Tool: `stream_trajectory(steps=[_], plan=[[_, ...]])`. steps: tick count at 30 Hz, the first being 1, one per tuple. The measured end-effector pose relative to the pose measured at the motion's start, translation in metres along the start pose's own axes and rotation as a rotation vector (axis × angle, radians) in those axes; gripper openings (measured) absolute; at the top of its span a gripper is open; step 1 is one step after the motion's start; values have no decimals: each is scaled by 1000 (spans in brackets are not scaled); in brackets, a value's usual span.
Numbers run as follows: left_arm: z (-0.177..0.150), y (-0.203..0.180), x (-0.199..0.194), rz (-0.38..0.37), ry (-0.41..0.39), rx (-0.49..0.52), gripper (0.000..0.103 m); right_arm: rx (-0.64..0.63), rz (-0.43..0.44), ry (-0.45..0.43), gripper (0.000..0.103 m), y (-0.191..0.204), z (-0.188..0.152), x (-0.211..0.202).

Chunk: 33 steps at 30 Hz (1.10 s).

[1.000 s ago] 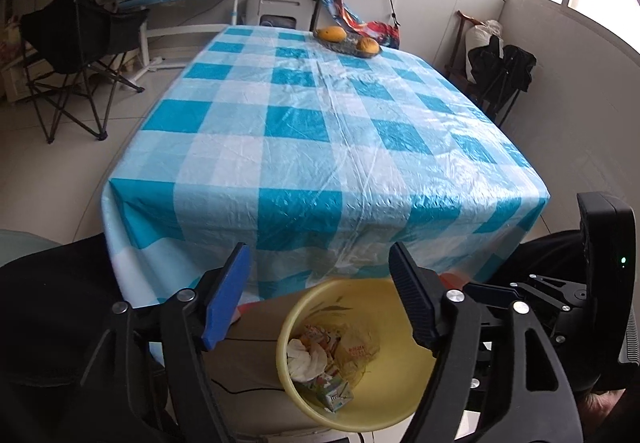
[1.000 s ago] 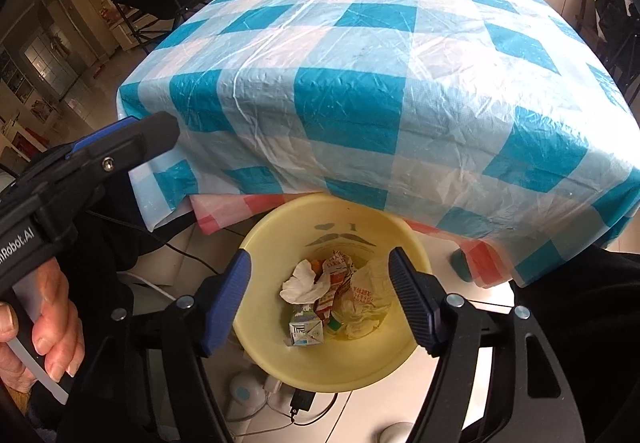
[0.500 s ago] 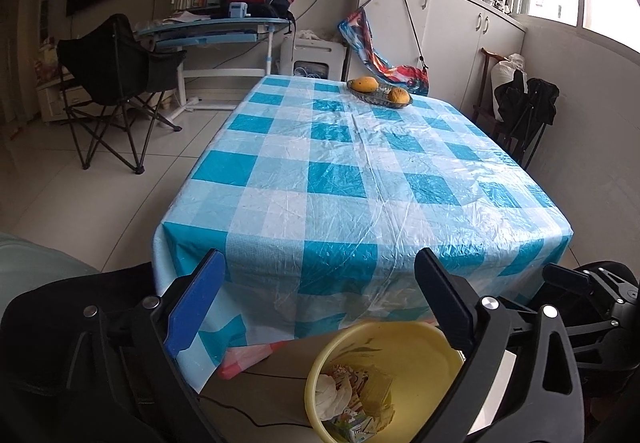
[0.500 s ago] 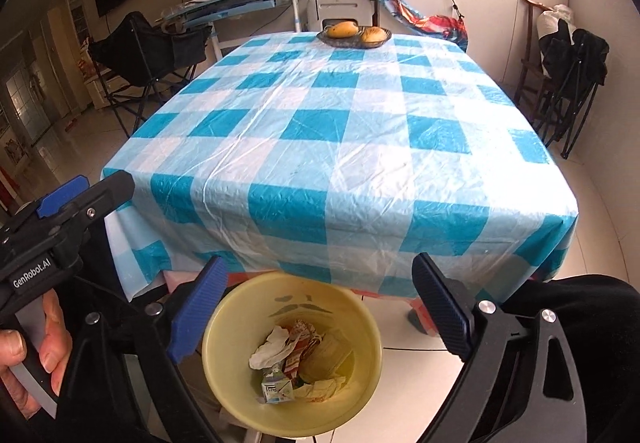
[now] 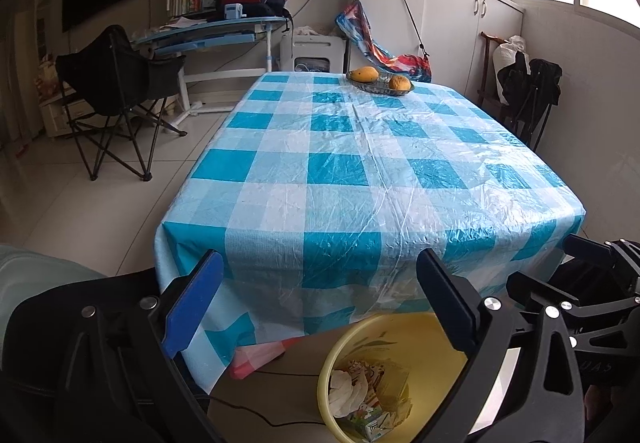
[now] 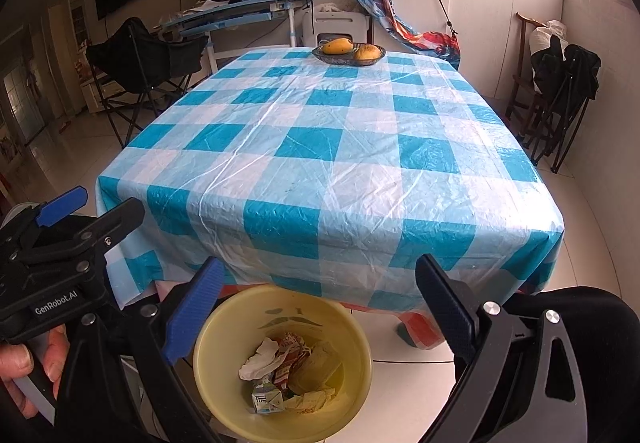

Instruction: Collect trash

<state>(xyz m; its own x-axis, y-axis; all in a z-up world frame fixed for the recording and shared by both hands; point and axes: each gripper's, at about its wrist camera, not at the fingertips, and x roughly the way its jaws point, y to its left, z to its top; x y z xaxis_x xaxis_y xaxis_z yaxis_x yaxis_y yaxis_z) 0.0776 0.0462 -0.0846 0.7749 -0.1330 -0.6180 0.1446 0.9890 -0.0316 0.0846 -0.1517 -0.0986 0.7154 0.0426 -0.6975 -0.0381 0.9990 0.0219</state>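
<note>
A yellow waste bin (image 6: 248, 319) stands on the floor at the near edge of the table, holding crumpled paper, wrappers and a small carton (image 6: 288, 371). My right gripper (image 6: 320, 295) hangs above the bin, open, with nothing between its fingers. My left gripper (image 5: 316, 295) is also open and empty, up and to the left of the bin (image 5: 424, 371), whose trash (image 5: 360, 391) shows low in that view. The left gripper (image 6: 60, 243) appears at the left of the right wrist view, held by a hand (image 6: 24, 371). The right gripper (image 5: 580, 283) shows at the right edge of the left wrist view.
A table with a blue-and-white checked plastic cloth (image 6: 320, 163) fills the middle. A bowl of yellow fruit (image 6: 348, 51) sits at its far end. Black folding chairs stand left (image 5: 116, 91) and right (image 5: 528, 95). A cluttered desk (image 5: 212, 31) and white cabinets line the back.
Both grippers' jaws have spread wider. Both views have tilted upward, so the bin has slid toward the bottom of the picture and more of the room shows.
</note>
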Motion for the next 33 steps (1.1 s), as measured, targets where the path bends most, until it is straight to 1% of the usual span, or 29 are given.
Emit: stream_trajectory(steps=[10, 16, 21, 33], plan=[[0, 2, 0, 12, -4, -8, 94, -14, -15, -22, 93, 3, 1, -3], [1, 5, -2, 23, -20, -17, 94, -23, -28, -51, 93, 3, 2, -6], [3, 7, -4, 31, -29, -26, 94, -27, -35, -58, 93, 3, 3, -6], [8, -1, -5, 45, -46, 5, 95, -37, -42, -78, 93, 3, 5, -7]])
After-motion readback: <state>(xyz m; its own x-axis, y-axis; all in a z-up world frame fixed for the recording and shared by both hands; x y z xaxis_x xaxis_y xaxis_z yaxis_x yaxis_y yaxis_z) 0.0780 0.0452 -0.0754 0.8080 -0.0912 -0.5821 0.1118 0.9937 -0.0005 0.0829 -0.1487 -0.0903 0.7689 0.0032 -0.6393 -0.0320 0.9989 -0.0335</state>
